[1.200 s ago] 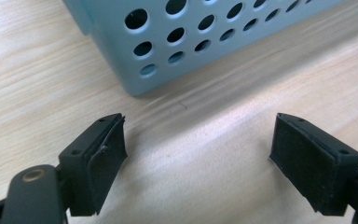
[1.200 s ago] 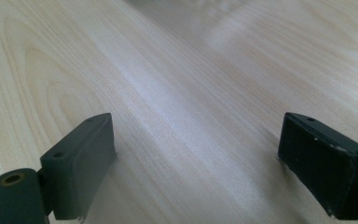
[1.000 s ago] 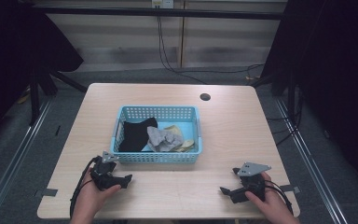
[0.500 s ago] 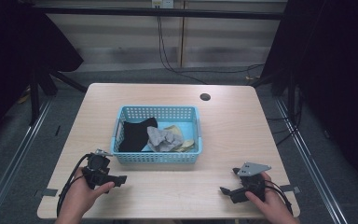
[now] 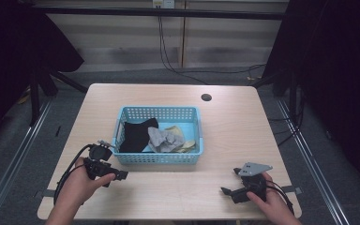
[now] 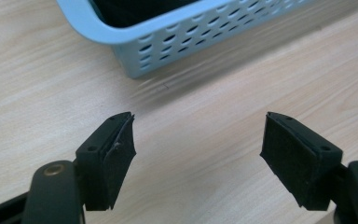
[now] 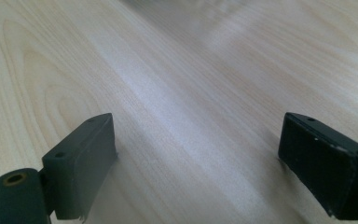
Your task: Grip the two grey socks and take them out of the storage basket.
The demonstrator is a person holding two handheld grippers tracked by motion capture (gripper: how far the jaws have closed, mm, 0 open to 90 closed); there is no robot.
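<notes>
A light blue perforated basket [image 5: 159, 158] stands mid-table and holds a black cloth [image 5: 136, 135], a crumpled grey cloth [image 5: 163, 139] and a yellowish cloth [image 5: 183, 140]. My left gripper [image 5: 115, 160] hovers just off the basket's front left corner, pointing at it. Its jaws have just been closing a little, but it is still open with nothing between them. In the left gripper view the basket's corner [image 6: 177, 42] lies just beyond the left gripper [image 6: 198, 140]. My right gripper [image 5: 229, 182] rests open near the table's front right; the right gripper view [image 7: 198, 149] has bare wood between its jaws.
The wooden table [image 5: 243, 136] has a round cable hole [image 5: 206, 97] at its back right. Black cables trail from both grippers. Bare wood lies between the two hands and to the right of the basket. Metal floor rails run along both sides.
My left hand has lifted its gripper off the table and brought it closer to the basket's front left corner. The right hand has stayed put.
</notes>
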